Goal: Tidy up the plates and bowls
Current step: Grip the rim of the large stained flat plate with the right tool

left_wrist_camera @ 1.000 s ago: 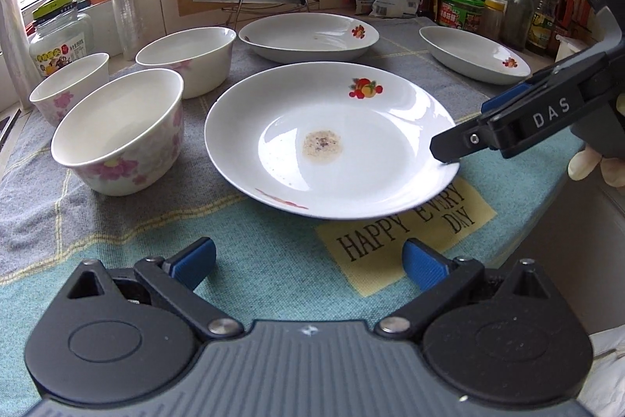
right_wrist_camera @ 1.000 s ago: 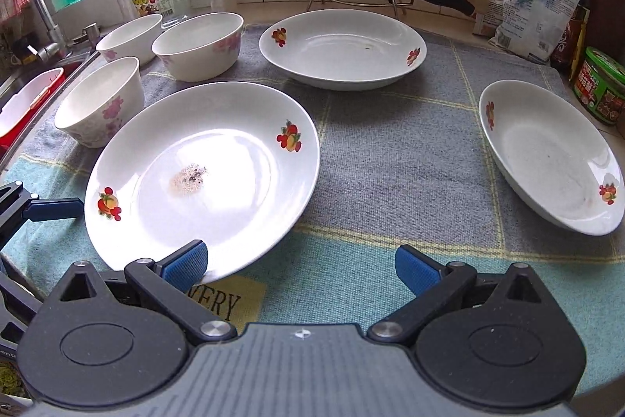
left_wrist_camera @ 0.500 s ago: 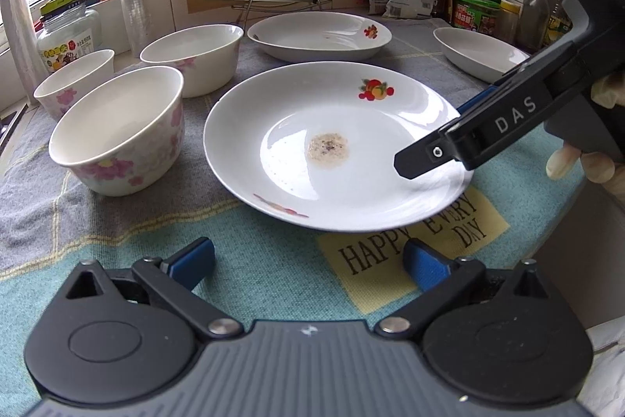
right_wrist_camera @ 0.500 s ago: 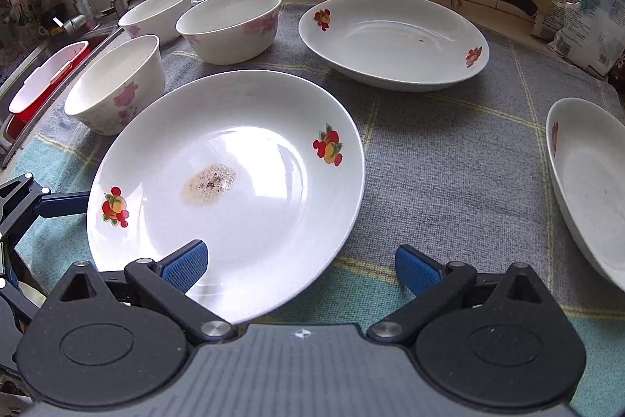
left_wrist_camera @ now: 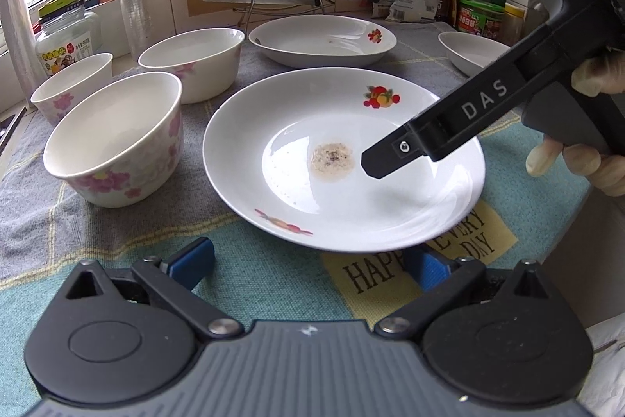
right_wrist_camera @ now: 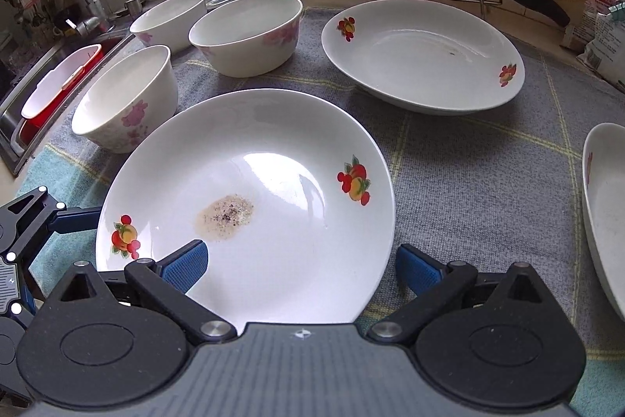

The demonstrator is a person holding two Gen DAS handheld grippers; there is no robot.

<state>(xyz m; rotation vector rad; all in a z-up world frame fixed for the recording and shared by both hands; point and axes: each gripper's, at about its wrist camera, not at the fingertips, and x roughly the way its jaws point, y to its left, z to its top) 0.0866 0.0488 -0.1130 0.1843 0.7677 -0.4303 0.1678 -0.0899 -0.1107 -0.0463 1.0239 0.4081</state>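
Kitchen counter, cloth [right_wrist_camera: 468, 190] | plate [right_wrist_camera: 250, 190] beside bowls [right_wrist_camera: 125, 96] | right gripper [right_wrist_camera: 300, 268] wide over near rim, left gripper [left_wrist_camera: 308, 260] wide, empty | we'd straddle rim squarely, then close.

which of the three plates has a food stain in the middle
The nearest plate, under the right gripper. It has a brown speckled stain at its centre; the other two plates look nearly clean.

1. Left wrist view: low over the cloth's near edge, facing the back wall, close behind the stained plate [left_wrist_camera: 343, 159].
2. Right wrist view: higher, over that plate's rim, angled toward the sink [right_wrist_camera: 23, 112].
3. Shared: plate, three bowls, knife rack.
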